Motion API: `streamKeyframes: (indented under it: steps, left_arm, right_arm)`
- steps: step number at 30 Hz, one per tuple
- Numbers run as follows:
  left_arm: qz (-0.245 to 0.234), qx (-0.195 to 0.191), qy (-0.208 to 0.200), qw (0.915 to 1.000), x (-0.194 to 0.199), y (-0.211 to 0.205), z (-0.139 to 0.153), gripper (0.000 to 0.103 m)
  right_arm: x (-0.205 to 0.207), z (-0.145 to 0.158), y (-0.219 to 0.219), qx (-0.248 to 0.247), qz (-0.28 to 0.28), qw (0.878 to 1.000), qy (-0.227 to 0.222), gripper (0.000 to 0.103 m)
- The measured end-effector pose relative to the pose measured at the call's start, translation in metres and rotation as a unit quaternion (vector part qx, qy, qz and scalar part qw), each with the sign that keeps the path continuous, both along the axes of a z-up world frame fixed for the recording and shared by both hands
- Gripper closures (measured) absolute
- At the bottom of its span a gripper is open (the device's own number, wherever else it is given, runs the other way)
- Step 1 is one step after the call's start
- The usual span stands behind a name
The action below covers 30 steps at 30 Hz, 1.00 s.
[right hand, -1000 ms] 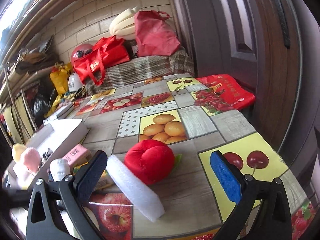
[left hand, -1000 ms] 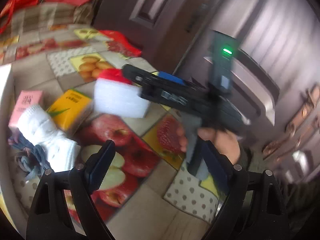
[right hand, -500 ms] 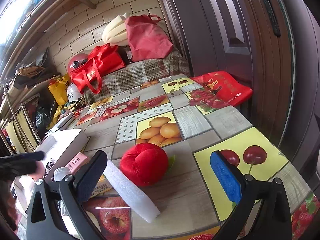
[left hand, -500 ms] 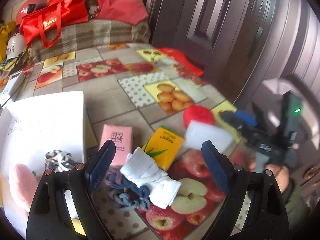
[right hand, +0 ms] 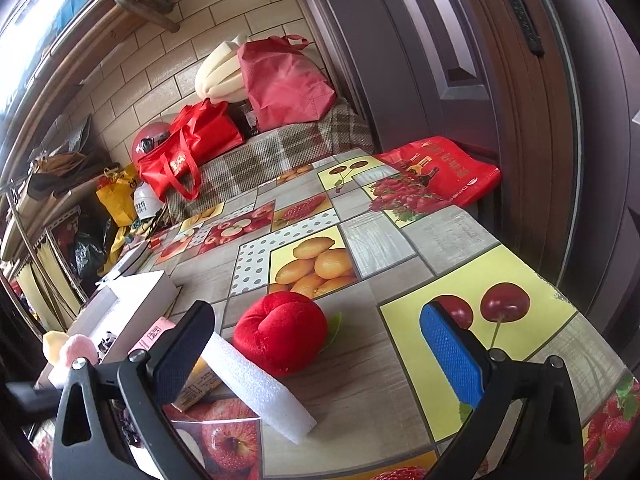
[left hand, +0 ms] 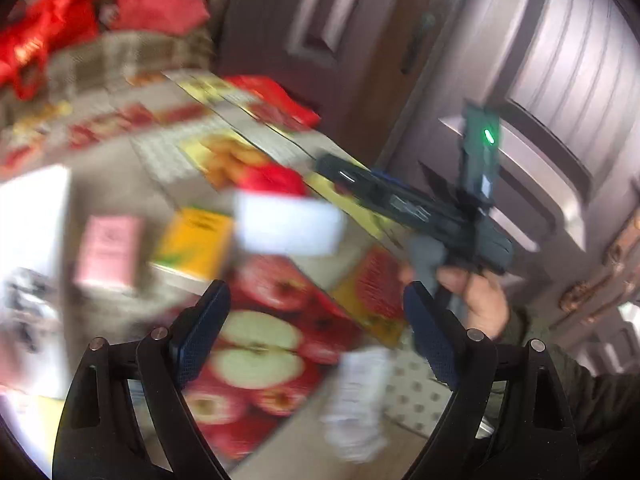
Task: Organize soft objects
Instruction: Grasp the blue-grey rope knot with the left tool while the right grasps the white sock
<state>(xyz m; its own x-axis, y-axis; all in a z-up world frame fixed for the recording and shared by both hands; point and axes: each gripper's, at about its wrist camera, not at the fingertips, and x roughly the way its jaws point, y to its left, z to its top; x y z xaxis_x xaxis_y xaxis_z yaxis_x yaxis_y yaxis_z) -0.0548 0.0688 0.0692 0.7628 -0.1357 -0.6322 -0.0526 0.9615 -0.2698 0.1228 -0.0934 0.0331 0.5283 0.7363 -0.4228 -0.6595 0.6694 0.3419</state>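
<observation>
Nearest: right gripper [right hand: 320, 354], fingers wide apart, nothing between them, held above the fruit-print tablecloth [right hand: 400, 240]. Left gripper [left hand: 316, 334], fingers likewise apart and empty; its view is motion-blurred.

Just beyond the right gripper's left finger: white foam block [right hand: 260, 384], lying flat, long axis running diagonally. One end passes behind that finger.

Touching the foam block's far side: red plush apple [right hand: 280, 332], with a green leaf showing at its right.

Left of the foam: yellow carton [right hand: 198, 380] and pink packet [right hand: 154, 332], both partly hidden by the finger.

Further left: white box [right hand: 132, 300], open. Contents: a pink plush piece [right hand: 78, 350] and a pale yellow one [right hand: 52, 342] at its near end; a black-and-white item beside them, too small to identify.

Far right table edge: flat red bag [right hand: 444, 172].

Beyond the table: checked cloth [right hand: 280, 148] bearing red tote bags [right hand: 192, 140].
</observation>
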Motion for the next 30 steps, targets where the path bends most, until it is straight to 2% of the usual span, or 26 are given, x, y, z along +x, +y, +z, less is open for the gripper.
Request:
streamKeyframes:
  steps: [2,5,8,13,15,17,19,21,22,25,28,30]
  left_arm:
    - [0.043,0.034,0.008,0.9985,-0.01,0.025,0.006,0.015]
    - [0.059,0.056,0.078,0.9936,-0.008,0.048,-0.01,0.015]
    - [0.042,0.094,0.112,0.9884,0.0,0.039,-0.029,0.015]
    - [0.05,0.153,0.163,0.9735,0.017,0.025,-0.061,0.015]
    - [0.041,0.145,0.171,0.9737,0.024,0.017,-0.072,0.015]
    - [0.028,0.142,0.165,0.9756,0.023,0.009,-0.072,0.023]
    - [0.013,0.145,0.157,0.9768,0.019,0.002,-0.07,0.041]
    - [0.005,0.146,0.153,0.9774,0.015,-0.002,-0.069,0.041]
    - [0.001,0.144,0.151,0.978,0.013,-0.005,-0.07,0.041]
    - [-0.004,0.12,0.136,0.9834,0.004,-0.009,-0.07,0.041]
    - [0.016,0.092,0.111,0.9894,-0.003,-0.001,-0.062,0.041]
    - [0.031,0.065,0.087,0.9936,-0.011,0.011,-0.048,0.041]
  right_arm:
    - [0.001,-0.001,-0.002,0.005,-0.003,1.0,0.003,0.0]
    - [0.001,-0.001,-0.003,0.006,-0.004,1.0,0.004,0.0]
    - [0.002,-0.001,-0.003,0.006,-0.004,1.0,0.005,0.0]
    - [0.001,-0.001,-0.004,0.01,-0.008,1.0,0.006,0.0]
    - [-0.003,0.002,-0.01,0.025,-0.011,1.0,-0.006,0.0]
    - [-0.013,0.009,-0.019,0.05,0.004,0.998,-0.026,0.0]
    - [-0.03,0.016,-0.023,0.048,0.053,0.997,-0.039,0.0]
    - [-0.043,0.02,-0.02,0.03,0.119,0.992,-0.043,0.0]
    - [-0.052,0.018,-0.017,0.007,0.163,0.986,-0.04,0.0]
    - [-0.073,0.003,-0.014,-0.055,0.237,0.97,-0.026,0.0]
    - [-0.095,-0.009,-0.01,-0.094,0.272,0.957,-0.027,0.0]
    - [-0.104,-0.009,-0.008,-0.101,0.284,0.953,-0.033,0.0]
